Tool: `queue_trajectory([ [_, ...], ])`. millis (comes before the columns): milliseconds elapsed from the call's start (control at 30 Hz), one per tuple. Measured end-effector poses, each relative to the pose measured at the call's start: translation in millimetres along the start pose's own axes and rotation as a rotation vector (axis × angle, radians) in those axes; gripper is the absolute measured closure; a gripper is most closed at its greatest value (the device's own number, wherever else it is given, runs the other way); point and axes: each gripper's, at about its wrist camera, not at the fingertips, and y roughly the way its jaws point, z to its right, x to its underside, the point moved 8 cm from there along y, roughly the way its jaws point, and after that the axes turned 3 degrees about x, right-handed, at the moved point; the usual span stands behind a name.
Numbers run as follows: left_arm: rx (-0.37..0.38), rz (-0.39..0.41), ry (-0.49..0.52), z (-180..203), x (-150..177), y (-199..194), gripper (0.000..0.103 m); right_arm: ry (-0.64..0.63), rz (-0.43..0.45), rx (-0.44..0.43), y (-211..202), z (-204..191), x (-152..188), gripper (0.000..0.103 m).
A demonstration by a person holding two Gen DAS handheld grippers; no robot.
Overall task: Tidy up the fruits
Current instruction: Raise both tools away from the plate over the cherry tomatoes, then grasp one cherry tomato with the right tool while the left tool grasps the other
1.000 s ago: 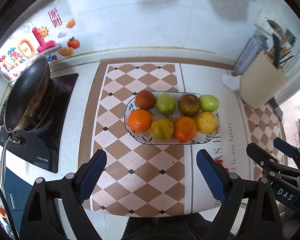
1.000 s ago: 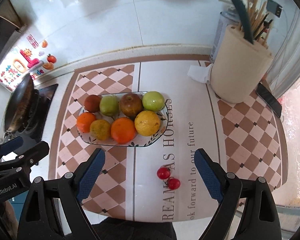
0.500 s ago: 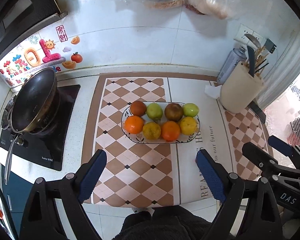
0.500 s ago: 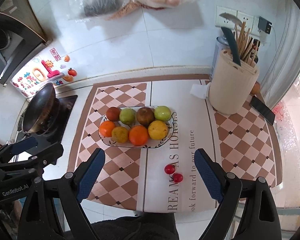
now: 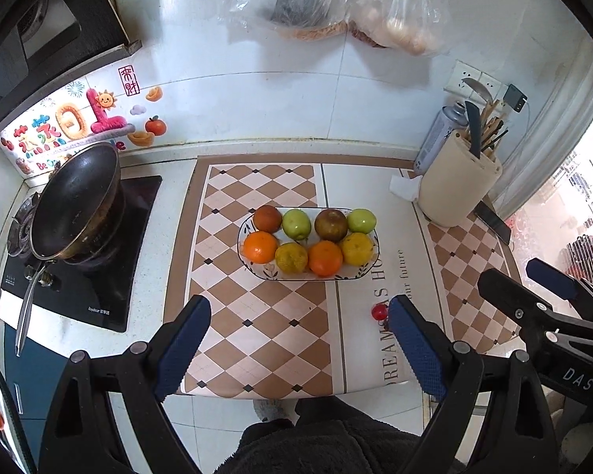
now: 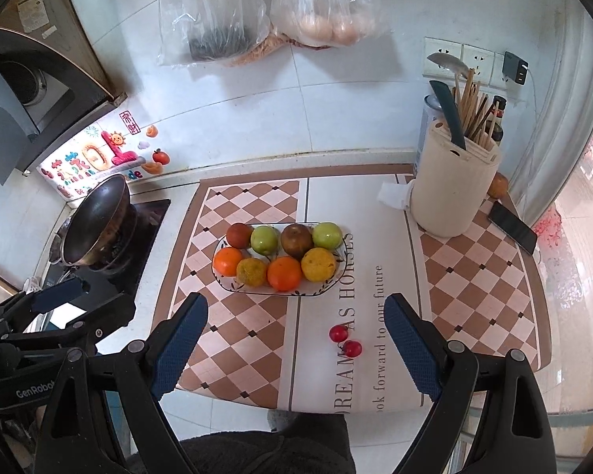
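A white oval plate (image 5: 352, 276) (image 6: 328, 288) on the checkered counter mat holds several fruits in two rows: red-brown and green ones behind, oranges and yellow ones in front. Two small red cherry tomatoes (image 6: 346, 341) lie on the mat in front of the plate; the left wrist view shows only one (image 5: 378, 311), beside my left finger. My left gripper (image 5: 300, 339) hangs open and empty high above the mat's front edge. My right gripper (image 6: 296, 335) is open and empty too, above the tomatoes. Each gripper shows at the edge of the other's view.
A black wok (image 5: 75, 205) sits on the stove at left. A cream utensil holder (image 6: 450, 193) with knife and chopsticks stands back right, with a crumpled tissue (image 6: 393, 197), a phone (image 6: 512, 227) and an orange (image 6: 498, 185) nearby. Plastic bags (image 6: 265, 15) hang on the wall.
Both grippers have risen and drawn back from the counter, so the plate looks smaller and the wall bags have come into view. Both stay open and empty.
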Motion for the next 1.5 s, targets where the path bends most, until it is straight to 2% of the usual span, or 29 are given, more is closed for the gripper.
queue_trajectory([
  [367, -0.006, -0.003, -0.024, 1.0, 1.2, 1.8, 0.011, 0.003, -0.011, 0.002, 2.6, 4.8, 1.7, 0.007],
  [400, -0.013, -0.005, -0.026, -0.2, 0.3, 3.4, 0.010, 0.005, -0.013, 0.000, 3.9, 5.3, 1.1, 0.007],
  [433, -0.020, -0.004, -0.027, -1.2, -0.7, 5.1, 0.003, 0.008, -0.013, -0.002, 5.1, 6.0, 0.3, 0.007],
  [467, -0.028, -0.004, -0.027, -2.4, -1.9, 7.5, 0.001, 0.011, -0.013, -0.004, 6.5, 6.5, -0.7, 0.007],
  [600, -0.078, -0.006, -0.021, -10.3, -6.2, 24.8, 0.001, 0.029, -0.020, -0.006, 19.8, 13.1, -1.9, 0.007],
  [733, -0.165, -0.033, 0.027, -17.9, -7.2, 59.1, 0.001, 0.087, -0.088, -0.029, 61.6, 33.1, 9.6, 0.007],
  [800, -0.218, -0.070, 0.056, -21.4, -4.1, 85.5, 0.001, 0.110, -0.135, -0.034, 89.4, 44.0, 20.9, 0.007],
  [933, -0.232, -0.164, 0.102, -16.7, 8.5, 134.9, 0.001, 0.170, -0.277, -0.001, 161.5, 74.5, 65.2, 0.008],
  [967, -0.238, -0.178, 0.118, -13.9, 10.9, 145.3, 0.001, 0.185, -0.302, -0.007, 173.2, 79.1, 75.0, 0.014],
  [1000, -0.242, -0.199, 0.139, -9.1, 14.3, 157.2, 0.001, 0.206, -0.339, -0.018, 190.6, 84.4, 88.4, 0.024],
  [1133, -0.233, -0.286, 0.186, 8.3, 27.5, 199.8, 0.001, 0.247, -0.442, -0.033, 240.5, 96.9, 130.3, 0.036],
  [1333, -0.209, -0.381, 0.229, 29.5, 41.7, 239.1, 0.001, 0.230, -0.480, -0.057, 279.8, 95.9, 155.0, 0.054],
  [1400, -0.195, -0.404, 0.230, 34.4, 44.1, 247.1, 0.001, 0.211, -0.494, -0.054, 288.0, 95.3, 160.3, 0.065],
  [1500, -0.157, -0.440, 0.224, 45.2, 48.4, 259.0, 0.001, 0.181, -0.471, -0.056, 290.2, 95.7, 158.3, 0.068],
])
